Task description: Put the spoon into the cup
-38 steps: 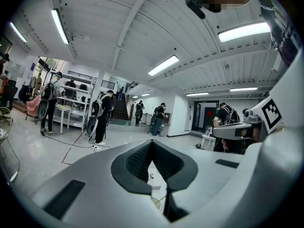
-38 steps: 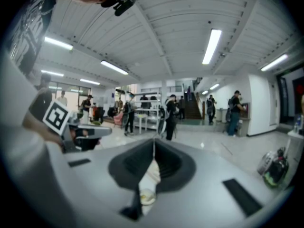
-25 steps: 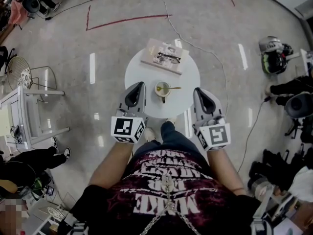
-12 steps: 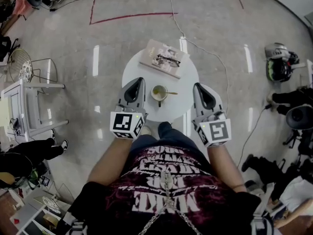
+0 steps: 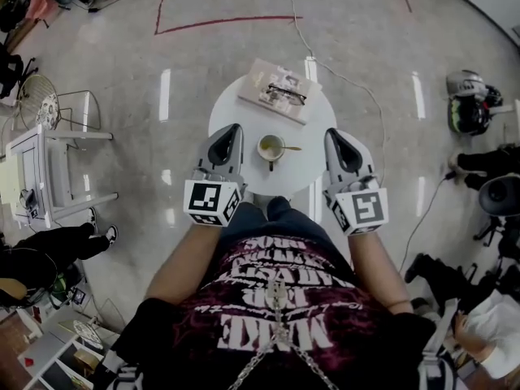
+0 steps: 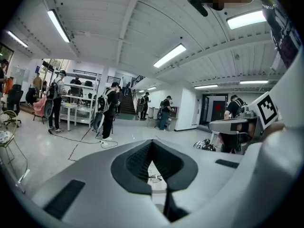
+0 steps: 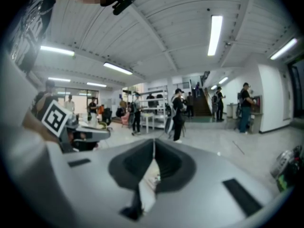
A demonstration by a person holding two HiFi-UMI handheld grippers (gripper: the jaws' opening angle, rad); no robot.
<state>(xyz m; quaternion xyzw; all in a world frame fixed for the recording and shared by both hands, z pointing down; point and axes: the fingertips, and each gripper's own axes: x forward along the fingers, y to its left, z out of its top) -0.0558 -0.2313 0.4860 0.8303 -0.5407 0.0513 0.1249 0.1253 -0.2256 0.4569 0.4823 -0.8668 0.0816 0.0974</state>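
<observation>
In the head view a pale cup (image 5: 269, 148) stands on the small round white table (image 5: 244, 120). A gold spoon (image 5: 290, 147) lies in it, with the handle sticking out over the rim to the right. My left gripper (image 5: 233, 130) hovers at the table's left edge, just left of the cup, jaws shut and empty. My right gripper (image 5: 331, 135) hovers at the table's right edge, also shut on nothing. The left gripper view shows its jaws (image 6: 152, 144) closed together; the right gripper view shows its jaws (image 7: 154, 145) meeting the same way.
A book (image 5: 272, 84) with a pair of glasses (image 5: 284, 96) on it lies at the table's far side. A white chair (image 5: 49, 177) stands left, a helmet (image 5: 467, 104) right. A cable (image 5: 349, 80) and red tape (image 5: 227, 21) cross the floor. People stand around the room.
Both grippers have edged slightly forward along the table's sides. The cup and spoon have not moved, and both pairs of jaws stay shut.
</observation>
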